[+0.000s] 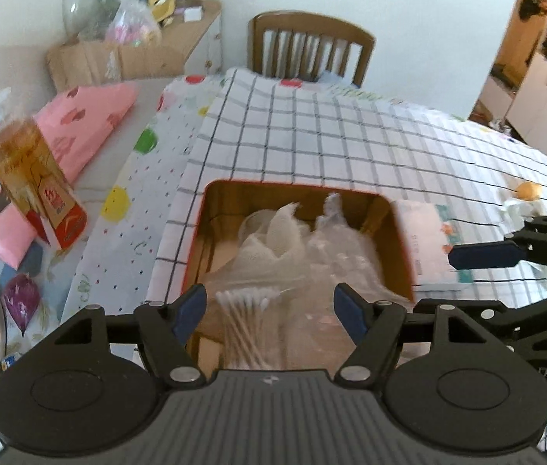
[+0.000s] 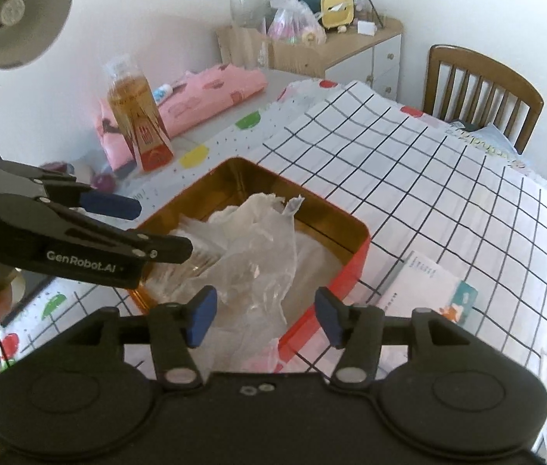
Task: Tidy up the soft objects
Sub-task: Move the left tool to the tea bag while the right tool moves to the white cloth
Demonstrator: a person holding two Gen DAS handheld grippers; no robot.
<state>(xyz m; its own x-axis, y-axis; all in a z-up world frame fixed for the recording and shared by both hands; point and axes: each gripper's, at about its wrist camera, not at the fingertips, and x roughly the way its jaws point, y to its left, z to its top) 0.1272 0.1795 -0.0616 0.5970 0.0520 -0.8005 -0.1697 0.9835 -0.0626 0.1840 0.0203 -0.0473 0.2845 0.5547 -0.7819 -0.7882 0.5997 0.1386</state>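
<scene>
1. A red tin box (image 1: 403,255) with a gold inside sits on the checked tablecloth (image 1: 331,135), holding crumpled clear plastic bags (image 2: 258,240) and a bundle of cotton swabs (image 1: 244,321).
2. The left gripper (image 1: 269,310) hangs over the swabs, fingers spread apart, nothing pressed between them.
3. The right gripper (image 2: 265,314) hangs over the box's near corner, fingers likewise apart and empty.
4. Just beside the box lies a white packet (image 2: 424,286).
5. Farther off: a bread bag (image 2: 138,116), pink cloth (image 1: 79,124), a wooden chair (image 1: 308,44), a desk lamp (image 2: 21,15).
</scene>
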